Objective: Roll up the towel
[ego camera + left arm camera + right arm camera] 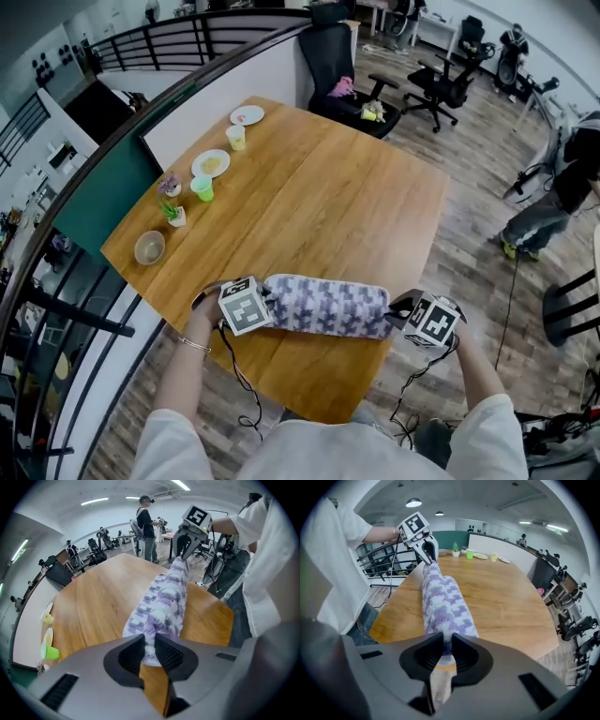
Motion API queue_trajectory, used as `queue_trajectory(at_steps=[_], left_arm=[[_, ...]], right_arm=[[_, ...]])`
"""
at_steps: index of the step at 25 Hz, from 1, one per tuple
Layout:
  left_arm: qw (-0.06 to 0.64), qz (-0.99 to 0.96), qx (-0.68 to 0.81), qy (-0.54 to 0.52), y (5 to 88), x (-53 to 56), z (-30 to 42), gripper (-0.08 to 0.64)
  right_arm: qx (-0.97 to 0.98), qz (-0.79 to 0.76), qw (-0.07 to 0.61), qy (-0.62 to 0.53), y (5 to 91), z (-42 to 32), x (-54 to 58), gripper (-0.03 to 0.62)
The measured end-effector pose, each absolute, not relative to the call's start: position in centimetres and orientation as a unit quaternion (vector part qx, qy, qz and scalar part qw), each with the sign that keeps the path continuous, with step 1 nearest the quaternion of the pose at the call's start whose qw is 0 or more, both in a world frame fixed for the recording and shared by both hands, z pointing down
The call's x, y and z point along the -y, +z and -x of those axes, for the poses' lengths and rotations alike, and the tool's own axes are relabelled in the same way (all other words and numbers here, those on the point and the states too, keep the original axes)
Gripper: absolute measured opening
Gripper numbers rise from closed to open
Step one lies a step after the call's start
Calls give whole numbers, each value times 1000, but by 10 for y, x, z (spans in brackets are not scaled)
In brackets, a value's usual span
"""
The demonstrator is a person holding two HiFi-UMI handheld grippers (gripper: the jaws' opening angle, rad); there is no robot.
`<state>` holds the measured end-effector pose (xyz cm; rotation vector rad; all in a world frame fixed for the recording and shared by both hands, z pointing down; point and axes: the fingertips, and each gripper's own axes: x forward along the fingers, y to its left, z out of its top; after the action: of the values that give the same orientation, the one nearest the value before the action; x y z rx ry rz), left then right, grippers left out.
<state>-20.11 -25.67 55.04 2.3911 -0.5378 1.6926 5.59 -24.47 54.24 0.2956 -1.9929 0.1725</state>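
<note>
The towel (328, 306), purple and white checked, is a tight roll lying crosswise over the near edge of the wooden table (319, 187). My left gripper (269, 304) is shut on its left end and my right gripper (395, 315) is shut on its right end. In the left gripper view the jaws (149, 651) pinch the roll's end, and the towel (161, 606) stretches away to the right gripper (183, 552). The right gripper view mirrors this: the jaws (445, 651) clamp the towel (443, 604), which runs to the left gripper (427, 555). The roll hangs above the tabletop.
Along the table's far left edge stand a bowl (149, 247), two small potted plants (171, 187), a green cup (202, 188), two plates (210, 163), and a yellow cup (236, 137). Office chairs (342, 75) stand behind the table. A person (553, 202) is at the right.
</note>
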Motion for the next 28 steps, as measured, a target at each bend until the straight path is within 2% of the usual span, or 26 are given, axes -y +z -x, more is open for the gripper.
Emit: queue_trajectory(at_steps=[9,14,21,28], left_arm=[[79,-768,208,600,596,335,204,95],[103,-771,226,586,613,356,204,107],[133,-800,296,504,602,371,215,147],[138,-828,387,382,535,362,233,137]], right_arm=[[821,-178,539,59,584,-54,322,68],[823,-194,529,74,604,-60,340,87],[841,-241,471,117,596,-64,352,101],[863,-325,368,116,532,-64,358,101]])
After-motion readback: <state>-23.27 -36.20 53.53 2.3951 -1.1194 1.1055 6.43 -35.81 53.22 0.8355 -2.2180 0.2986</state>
